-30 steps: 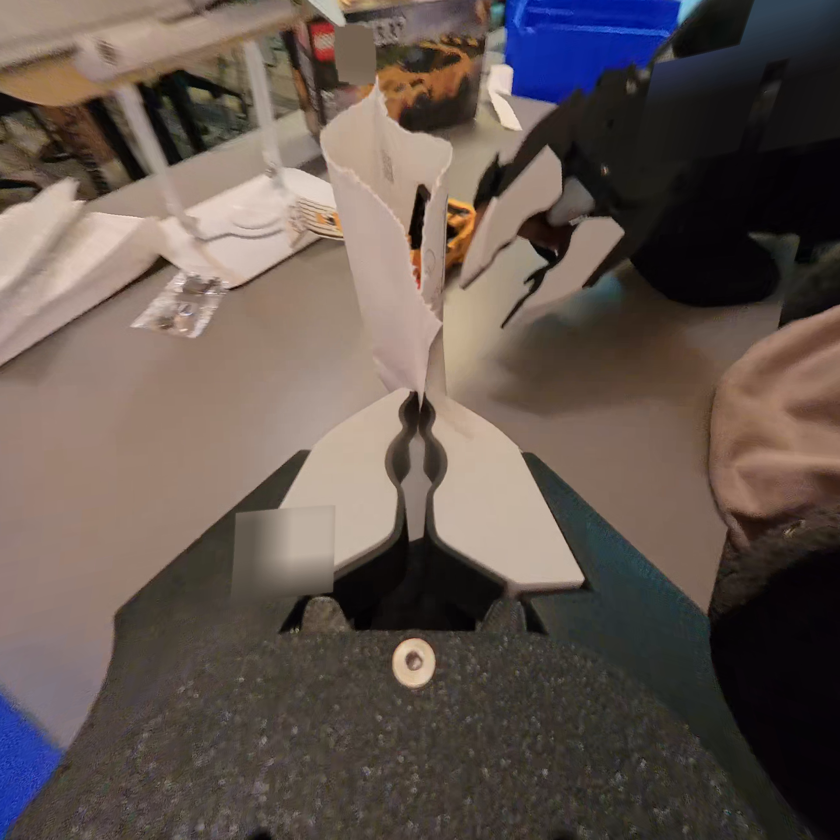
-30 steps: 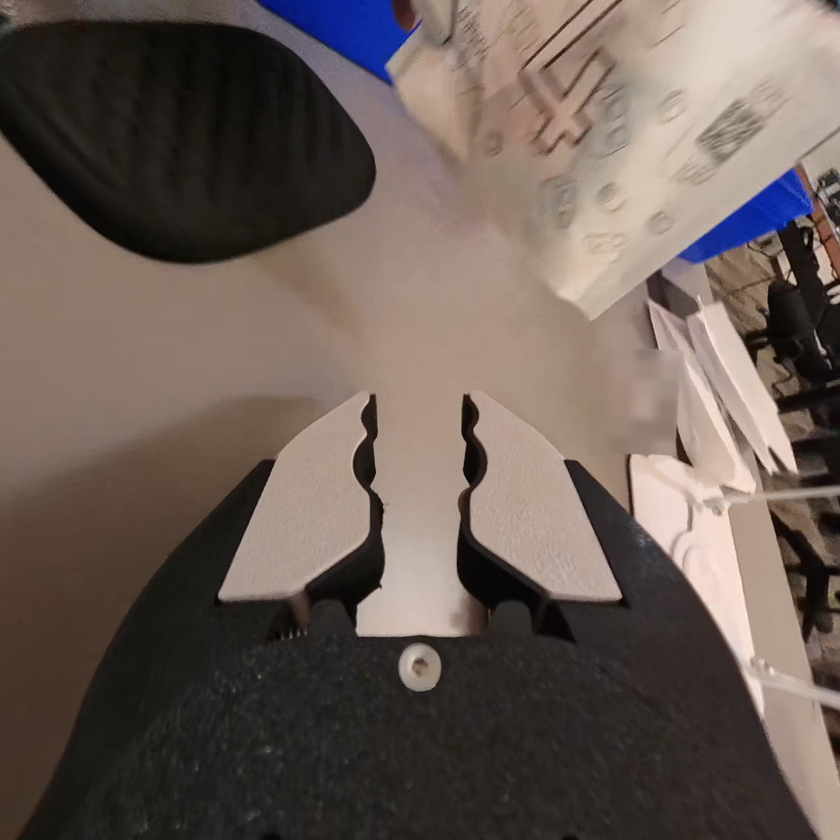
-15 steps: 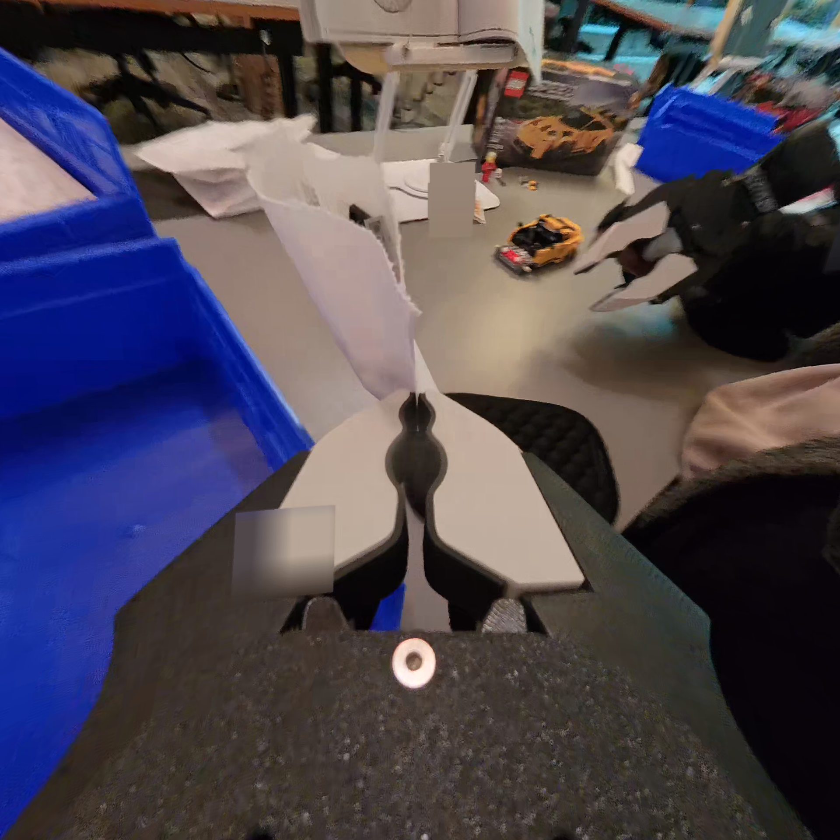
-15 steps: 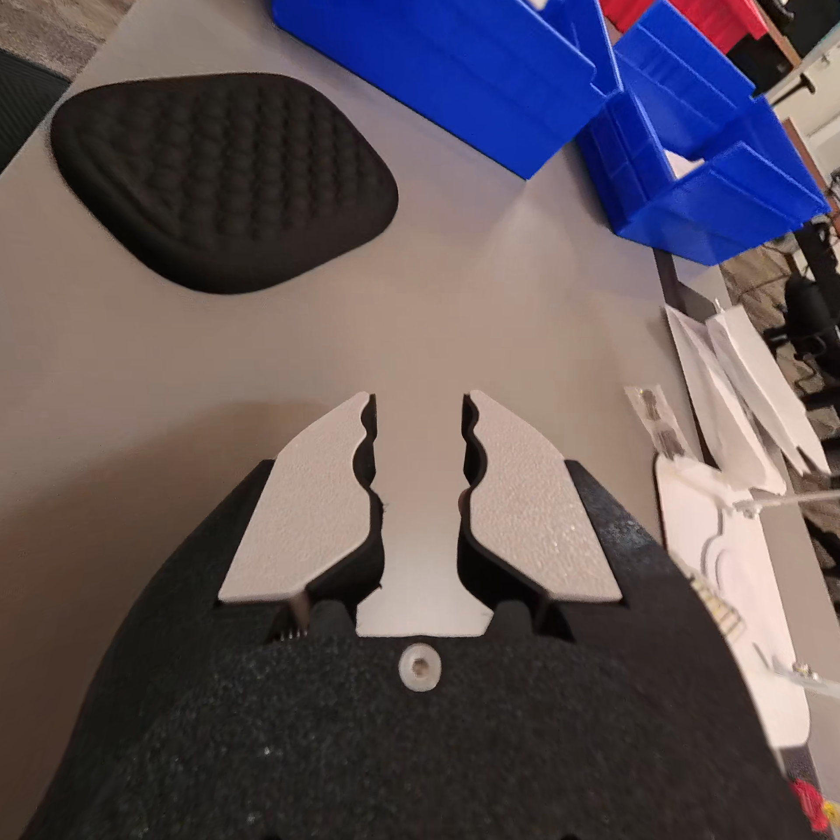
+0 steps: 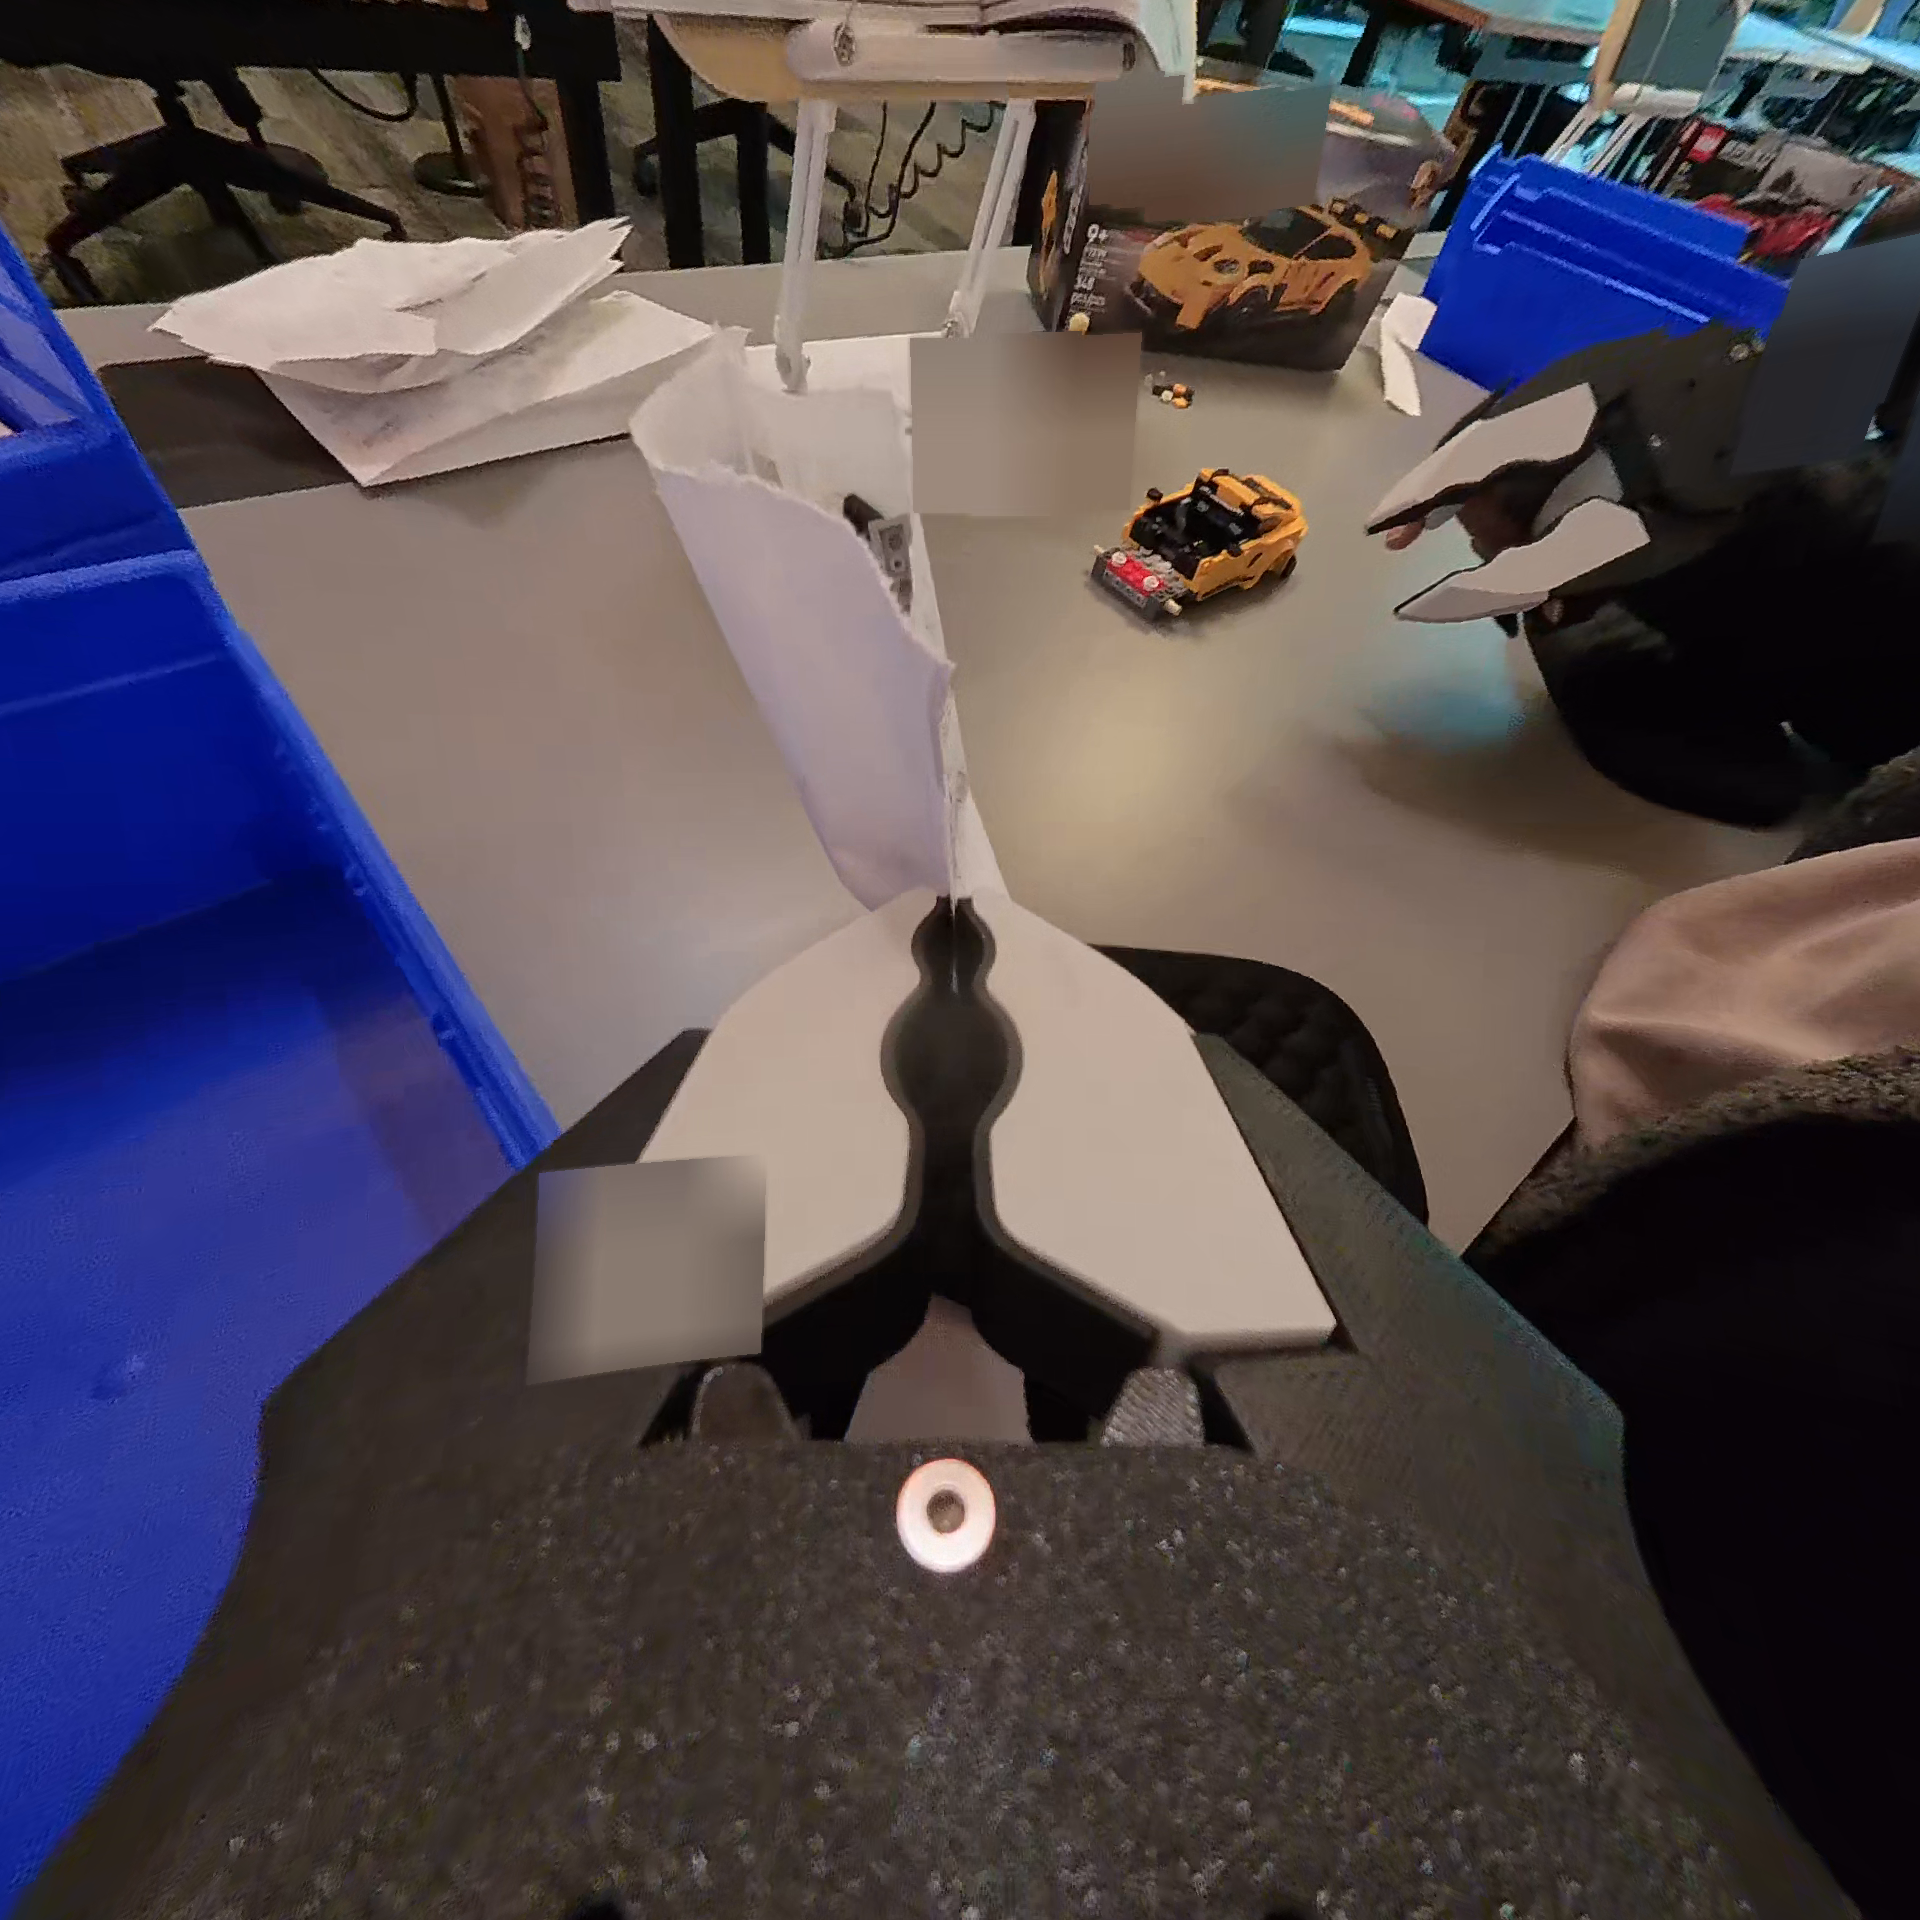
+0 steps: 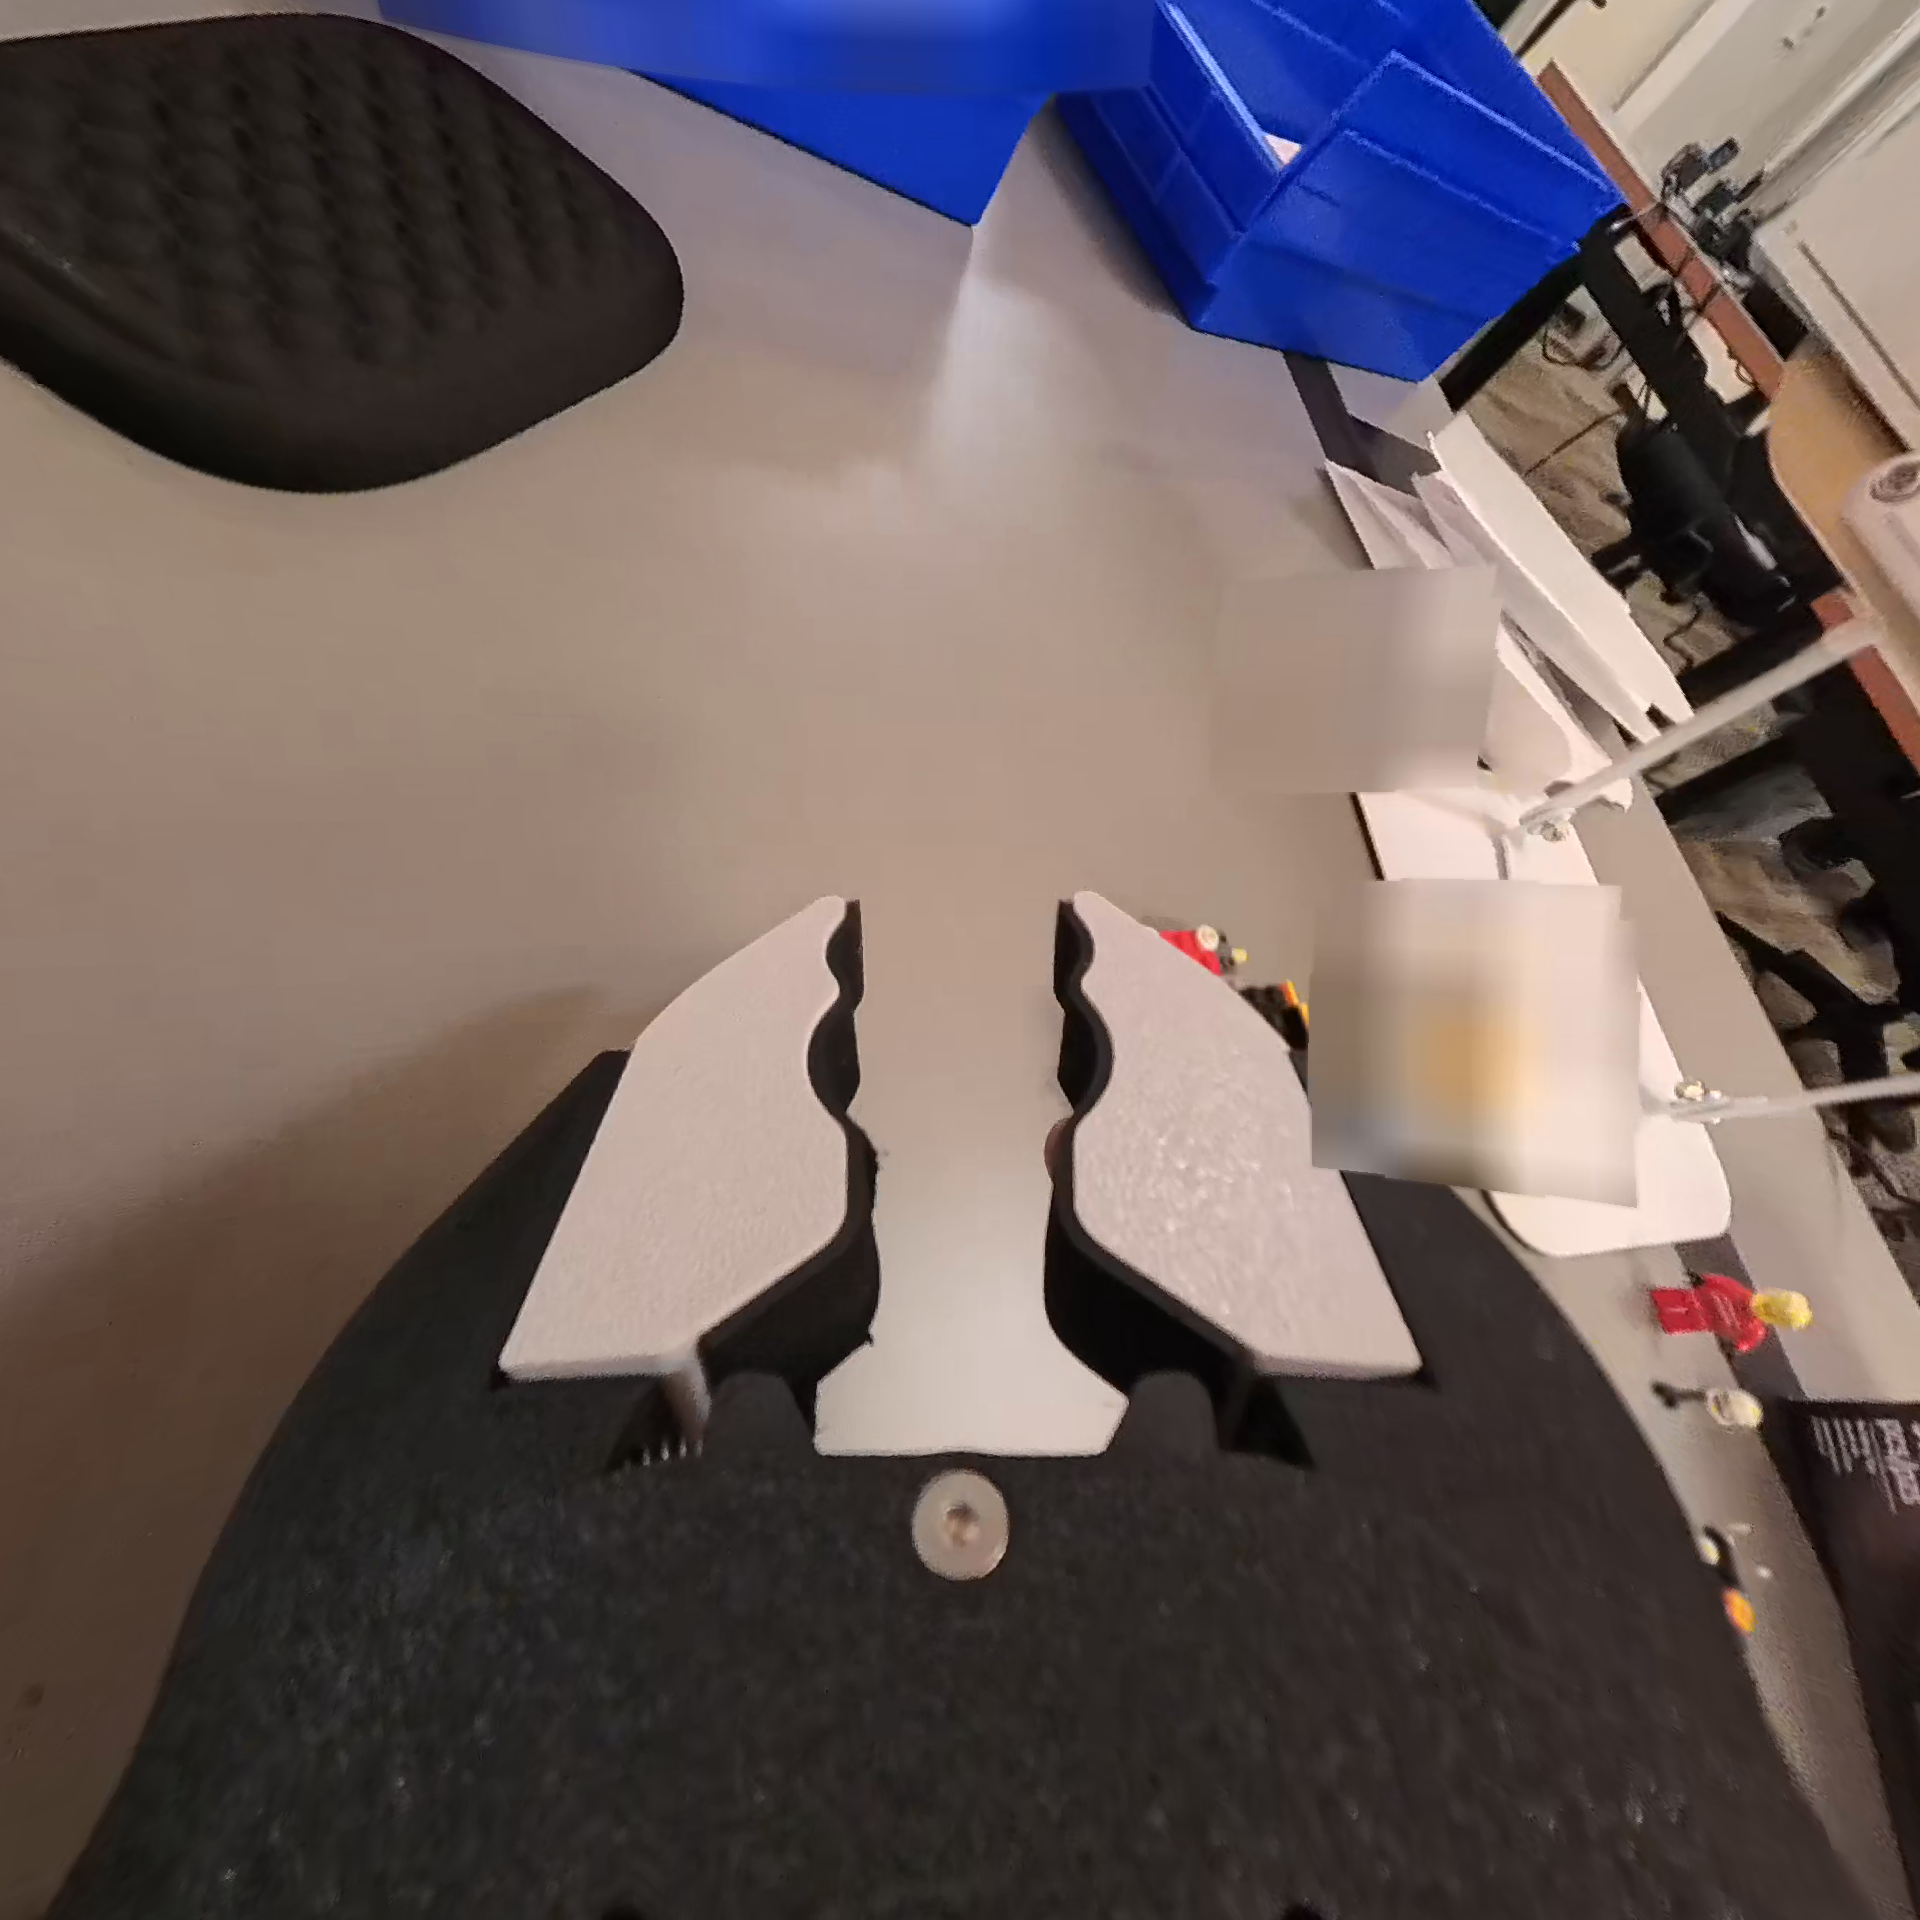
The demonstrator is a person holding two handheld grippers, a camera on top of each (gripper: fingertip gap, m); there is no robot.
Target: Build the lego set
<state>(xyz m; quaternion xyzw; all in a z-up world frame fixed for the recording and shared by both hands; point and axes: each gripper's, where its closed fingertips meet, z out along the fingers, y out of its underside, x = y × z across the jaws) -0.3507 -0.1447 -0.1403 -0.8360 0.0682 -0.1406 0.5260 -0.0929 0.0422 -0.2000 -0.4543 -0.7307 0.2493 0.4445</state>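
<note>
My left gripper (image 5: 953, 906) is shut on the bottom corner of a torn white paper bag (image 5: 821, 623), which stands up from the fingertips with dark pieces showing in its open top. A partly built orange lego car (image 5: 1205, 545) sits on the grey table (image 5: 520, 675) beyond it. My right gripper (image 6: 961, 914) is open and empty above the table; it also shows at the right of the left wrist view (image 5: 1496, 530). A red minifigure (image 6: 1725, 1314) and small loose pieces (image 6: 1730, 1408) lie to its right.
A blue bin (image 5: 156, 987) stands close on the left. More blue bins (image 6: 1299, 177) stand at the table's far side. A black textured pad (image 6: 312, 239) lies on the table. The lego box (image 5: 1226, 281), loose paper sheets (image 5: 436, 332) and a white stand base (image 6: 1621, 1195) are at the back. One gripper's finger ends stand about 35 cm off the other's. The red minifigure (image 6: 1725, 1314) is about 30 cm from my right fingertips and 60 cm from my left.
My left gripper has swung left and back with the paper bag, so the blue bin and the orange car came into view. The right gripper stayed open and turned a little to the right.
</note>
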